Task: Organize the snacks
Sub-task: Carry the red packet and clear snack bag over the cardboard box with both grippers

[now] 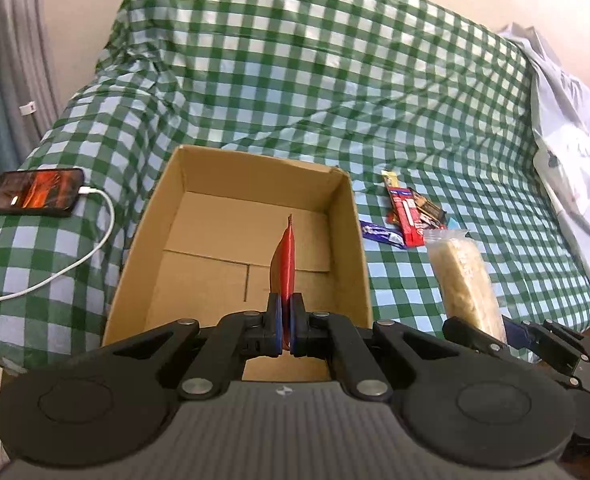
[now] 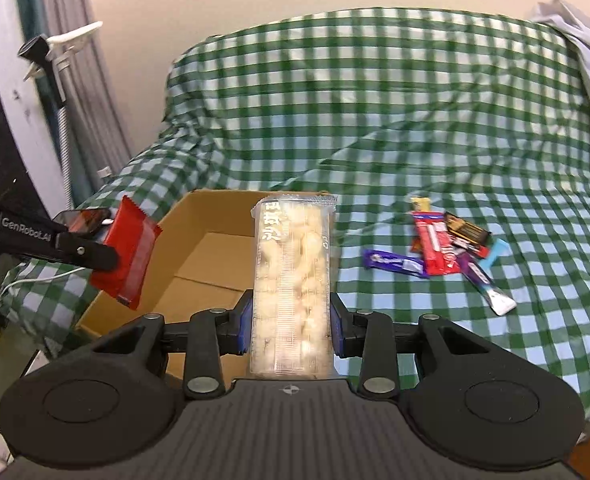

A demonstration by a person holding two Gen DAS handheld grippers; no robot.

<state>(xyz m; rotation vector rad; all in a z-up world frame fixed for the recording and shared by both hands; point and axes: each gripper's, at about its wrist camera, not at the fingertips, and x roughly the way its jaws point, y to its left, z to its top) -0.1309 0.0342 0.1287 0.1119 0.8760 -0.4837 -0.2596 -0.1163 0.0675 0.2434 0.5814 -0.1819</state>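
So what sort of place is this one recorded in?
Probably a bedroom at home: the work surface looks like a bed under a green checked sheet, a phone charges on it, and curtains hang at the side.

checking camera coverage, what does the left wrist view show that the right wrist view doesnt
Only the left wrist view: the phone's whole lit screen and the box's bare floor.
Only the right wrist view: the red packet's flat face, the printed clear snack pack head-on, a clip stand.
Both: cardboard box, loose snack pile, green checked cloth, both grippers gripping.
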